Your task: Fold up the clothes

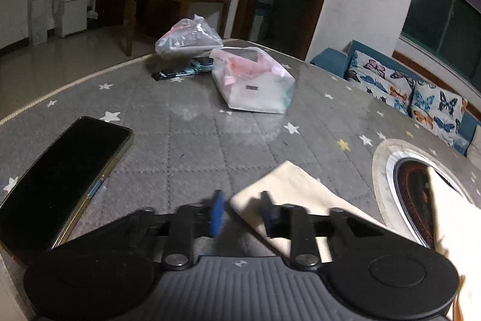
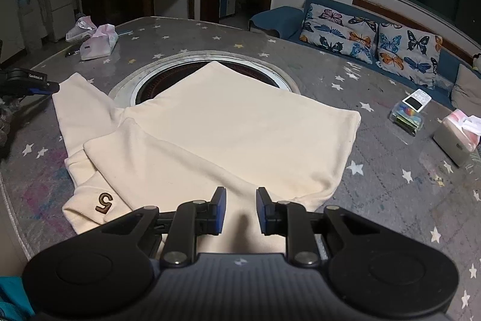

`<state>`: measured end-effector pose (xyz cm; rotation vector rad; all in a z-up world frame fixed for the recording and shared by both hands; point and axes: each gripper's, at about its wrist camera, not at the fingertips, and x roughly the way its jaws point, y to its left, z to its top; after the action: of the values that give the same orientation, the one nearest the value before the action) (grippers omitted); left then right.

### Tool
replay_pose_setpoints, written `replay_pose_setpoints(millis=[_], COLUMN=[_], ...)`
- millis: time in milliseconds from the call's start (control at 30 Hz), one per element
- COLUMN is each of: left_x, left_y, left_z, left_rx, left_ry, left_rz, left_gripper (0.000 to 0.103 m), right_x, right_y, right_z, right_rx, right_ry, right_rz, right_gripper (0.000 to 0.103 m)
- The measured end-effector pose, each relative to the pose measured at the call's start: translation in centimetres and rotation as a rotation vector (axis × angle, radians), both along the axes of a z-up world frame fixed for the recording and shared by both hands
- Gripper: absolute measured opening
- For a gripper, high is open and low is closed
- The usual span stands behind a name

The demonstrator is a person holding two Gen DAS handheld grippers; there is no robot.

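Note:
A cream garment (image 2: 228,134) with a brown "5" mark lies partly folded on the grey star-patterned table cover (image 2: 390,200). It covers part of a round inset (image 2: 192,62) in the table. My right gripper (image 2: 240,208) is open, its fingers just over the garment's near edge. My left gripper (image 1: 242,212) is open at a corner of the garment (image 1: 288,191), one finger on each side of the cloth edge. The left gripper also shows in the right wrist view (image 2: 45,87) at the sleeve end.
A black phone (image 1: 60,179) lies left of the left gripper. Two plastic bags (image 1: 249,80) sit further back on the table. A tissue box (image 2: 457,137) and a small clear box (image 2: 409,113) sit at the right. A sofa with butterfly cushions (image 2: 375,41) stands behind.

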<state>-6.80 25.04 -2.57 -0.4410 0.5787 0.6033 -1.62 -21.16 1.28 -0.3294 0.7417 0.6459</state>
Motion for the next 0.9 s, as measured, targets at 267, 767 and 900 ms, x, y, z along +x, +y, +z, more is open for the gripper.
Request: replay_pose_setpoints(millis=[267, 767, 900], left_x=[-0.7, 2.1, 2.8], left_y=[-5.4, -23.8, -27.4], left_z=[4.8, 7.5, 6.3], left_rx=[-0.013, -0.112, -0.139], left_ry=[-0.202, -0.308, -0.271], left_rz=[-0.210, -0.816, -0.938], left_gripper=[0.005, 0.005, 0.007], right_x=[-0.6, -1.1, -1.0], right_y=[-1.2, -4.6, -5.4], right_z=[0.2, 0.1, -0.2], right_rx=[0.024, 0.085, 0.087], right_ry=[-0.005, -0.002, 0.006], right_rz=[-0.035, -0.108, -0.131], right_gripper=[0.021, 0.021, 0.021])
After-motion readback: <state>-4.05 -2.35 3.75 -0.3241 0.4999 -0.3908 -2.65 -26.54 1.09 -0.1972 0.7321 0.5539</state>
